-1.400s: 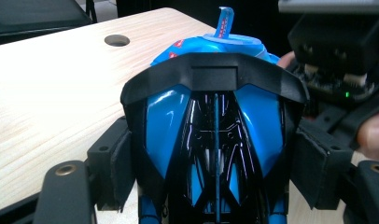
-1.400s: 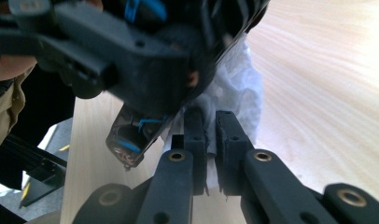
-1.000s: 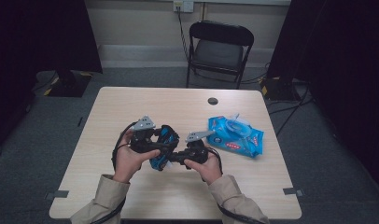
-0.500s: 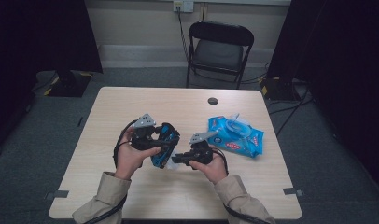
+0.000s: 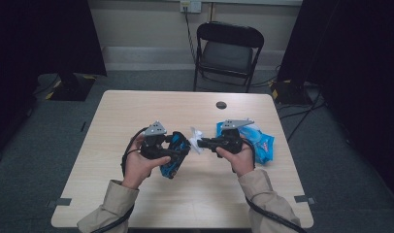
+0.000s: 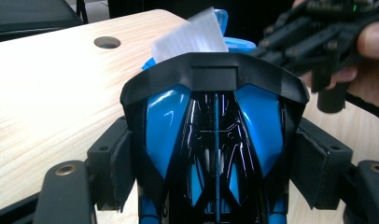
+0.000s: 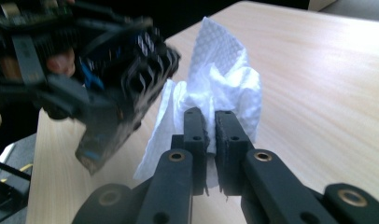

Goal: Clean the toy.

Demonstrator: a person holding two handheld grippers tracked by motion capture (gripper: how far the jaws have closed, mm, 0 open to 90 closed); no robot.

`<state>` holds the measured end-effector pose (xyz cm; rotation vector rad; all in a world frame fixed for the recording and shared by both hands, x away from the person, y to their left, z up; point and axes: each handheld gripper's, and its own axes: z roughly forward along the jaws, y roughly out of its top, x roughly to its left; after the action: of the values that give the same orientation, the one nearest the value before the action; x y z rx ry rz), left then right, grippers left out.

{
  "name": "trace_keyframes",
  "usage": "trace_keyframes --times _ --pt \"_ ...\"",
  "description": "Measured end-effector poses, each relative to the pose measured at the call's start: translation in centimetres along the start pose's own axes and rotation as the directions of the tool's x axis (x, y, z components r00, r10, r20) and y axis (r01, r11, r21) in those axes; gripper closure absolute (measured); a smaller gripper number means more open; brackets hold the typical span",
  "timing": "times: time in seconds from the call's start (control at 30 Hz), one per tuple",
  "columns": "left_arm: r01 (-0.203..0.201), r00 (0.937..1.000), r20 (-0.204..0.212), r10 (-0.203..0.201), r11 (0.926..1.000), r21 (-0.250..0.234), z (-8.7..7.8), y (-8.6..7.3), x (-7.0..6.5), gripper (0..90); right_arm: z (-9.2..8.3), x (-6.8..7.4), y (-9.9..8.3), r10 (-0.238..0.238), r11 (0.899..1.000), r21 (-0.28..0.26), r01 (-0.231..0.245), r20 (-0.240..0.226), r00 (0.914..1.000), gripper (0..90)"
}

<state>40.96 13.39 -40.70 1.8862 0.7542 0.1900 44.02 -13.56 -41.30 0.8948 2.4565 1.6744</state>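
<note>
Blue-and-black glossy plastic object (image 6: 214, 140), ribbed and shell-shaped, sits clamped between the two padded jaws of the left claw (image 5: 178, 153); in the left gripper view the pads press on both its flanks and its black front rim stands just above them. In the high view the object is held above the pale wood-grain worktop (image 5: 112, 126), near its middle, angled toward the person's right side. White embossed wet wipe (image 7: 215, 88), crumpled and folded, is pinched in the right claw (image 5: 201, 142); in the right gripper view the two black jaws stand nearly together with only the tissue between them, and the wipe fans out upward and to the left beyond the tips. In the high view the wipe (image 5: 195, 138) hangs between the two claws, just beside the blue-and-black object, apart from the worktop surface. The left gripper view shows a corner of the same wipe (image 6: 190, 39) rising behind the object's rim. Blue soft-pack of wet wipes (image 5: 260, 143) lies flat on the worktop, partly behind the right hand (image 5: 238, 158). Left hand (image 5: 139, 162) grips its tool from below, sleeve beige. Small round dark hole (image 5: 221, 105) in the worktop near the far edge. Black folding chair (image 5: 228, 51) stands beyond the worktop.
</note>
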Motion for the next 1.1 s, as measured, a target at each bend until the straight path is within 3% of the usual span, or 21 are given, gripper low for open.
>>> trace_keyframes --times 0.3,0.7,1.1 --pt "0.006 0.9996 0.026 -0.006 1.0000 -0.001 0.2 -0.2 -0.1 25.5 1.6 0.8 0.5 -0.011 1.000 -0.002 0.011 -0.050 0.9987 84.5" --pt "0.029 0.9996 0.008 -0.028 0.9989 -0.038 -1.1 -0.2 0.3 25.5 3.8 1.8 0.3 -0.022 0.999 0.034 0.025 -0.107 0.9940 84.5" --pt "0.030 0.9995 0.009 -0.029 0.9986 -0.043 -0.9 0.1 0.3 25.5 4.4 2.2 -0.4 -0.016 0.999 0.038 0.020 -0.124 0.9922 84.5"
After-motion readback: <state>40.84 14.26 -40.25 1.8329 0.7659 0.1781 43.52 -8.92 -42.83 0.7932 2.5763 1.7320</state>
